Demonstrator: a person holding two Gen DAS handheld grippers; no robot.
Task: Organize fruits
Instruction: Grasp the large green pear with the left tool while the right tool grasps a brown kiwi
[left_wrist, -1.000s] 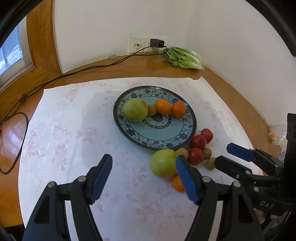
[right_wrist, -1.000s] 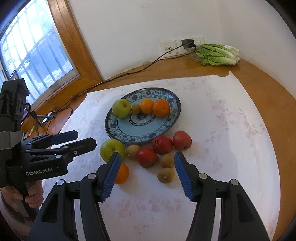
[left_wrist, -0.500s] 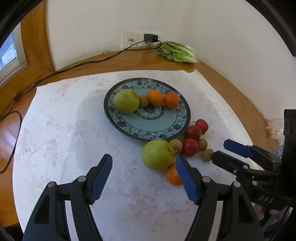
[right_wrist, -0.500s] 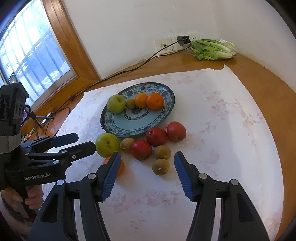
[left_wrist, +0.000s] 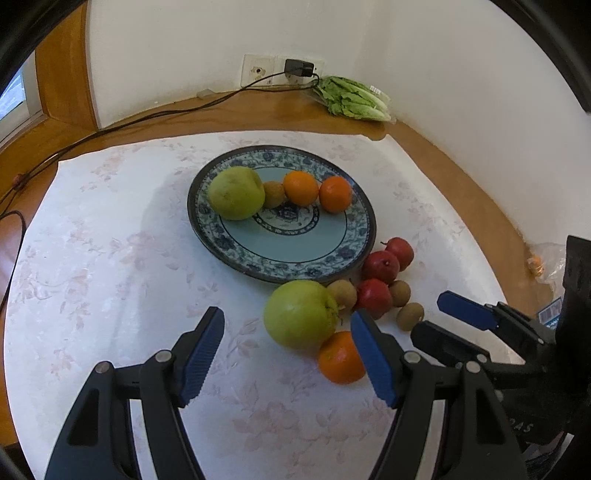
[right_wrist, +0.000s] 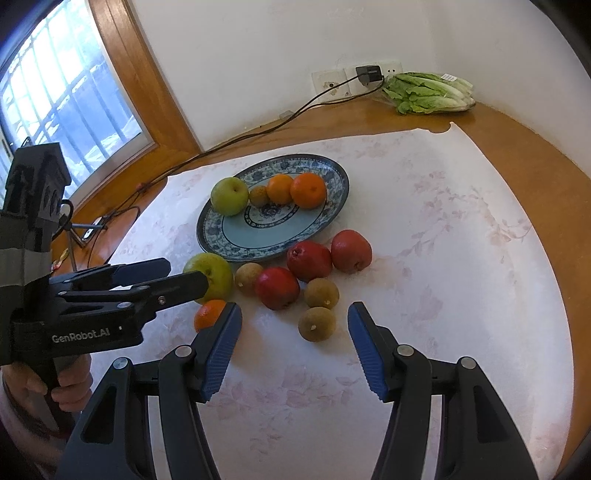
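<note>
A blue patterned plate (left_wrist: 354, 236) (right_wrist: 332, 206) holds a green apple (left_wrist: 235, 192), a kiwi (left_wrist: 274, 194) and two oranges (left_wrist: 300, 187). On the cloth in front of it lie a green apple (left_wrist: 300, 314) (right_wrist: 214, 271), an orange (left_wrist: 340, 357) (right_wrist: 207, 314), three red fruits (right_wrist: 309, 260) and several kiwis (right_wrist: 317, 323). My left gripper (left_wrist: 287, 350) is open, its jaws just short of the loose green apple. My right gripper (right_wrist: 293, 347) is open, just short of the nearest kiwi.
A white floral cloth (left_wrist: 110, 258) covers the wooden table. A bagged lettuce (right_wrist: 428, 92) lies in the back corner by a wall socket with a plugged charger (right_wrist: 367, 74). Its cable (left_wrist: 147, 118) runs left along the wood. A window (right_wrist: 55, 103) is at left.
Both grippers have moved forward toward the loose fruit. The green apple and orange now lie closer to my left jaws, the kiwis closer to my right jaws. Nothing was grasped.
</note>
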